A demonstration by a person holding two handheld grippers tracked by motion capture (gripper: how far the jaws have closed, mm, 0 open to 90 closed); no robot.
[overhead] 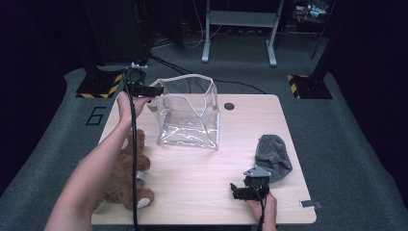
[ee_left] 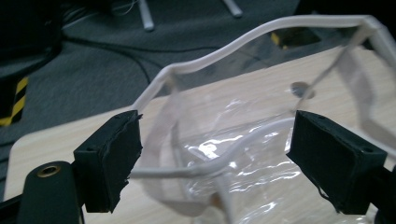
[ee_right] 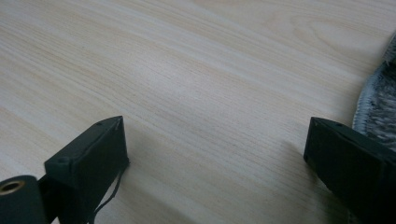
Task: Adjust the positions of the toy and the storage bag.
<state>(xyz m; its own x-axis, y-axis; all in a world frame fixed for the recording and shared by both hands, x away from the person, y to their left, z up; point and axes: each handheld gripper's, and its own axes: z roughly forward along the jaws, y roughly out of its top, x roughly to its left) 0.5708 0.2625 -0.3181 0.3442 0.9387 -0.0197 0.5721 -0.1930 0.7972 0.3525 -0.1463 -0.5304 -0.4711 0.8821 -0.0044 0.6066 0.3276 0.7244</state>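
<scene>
While the left gripper (overhead: 153,91) is hanging at the near-left top corner of the clear plastic bag (overhead: 188,115), its jaws are standing wide apart and gripping nothing. In the left gripper view the bag's white-trimmed rim (ee_left: 261,35) is arching just ahead of and above the two black pads (ee_left: 109,158), and a lower stretch of the white trim is running across the gap between them, but neither pad is pressing on it. The bag is standing upright and open-mouthed on the wooden table (overhead: 192,178), directly in front of this gripper's tips, with a small round hole in the table (overhead: 229,106) lying beyond the bag's far side.

Below and behind the left gripper, under the person's left forearm (overhead: 91,178), a brown teddy bear (overhead: 126,173) is lying on the table near its edge.

Well apart from the bag, the right gripper (overhead: 235,188) is resting low over the table with its jaws also spread wide and nothing between them; its view is showing bare wood between the pads. A grey knitted cloth (overhead: 273,156) is lying just beside it, touching or nearly touching the outer side of one jaw (ee_right: 378,107).
</scene>
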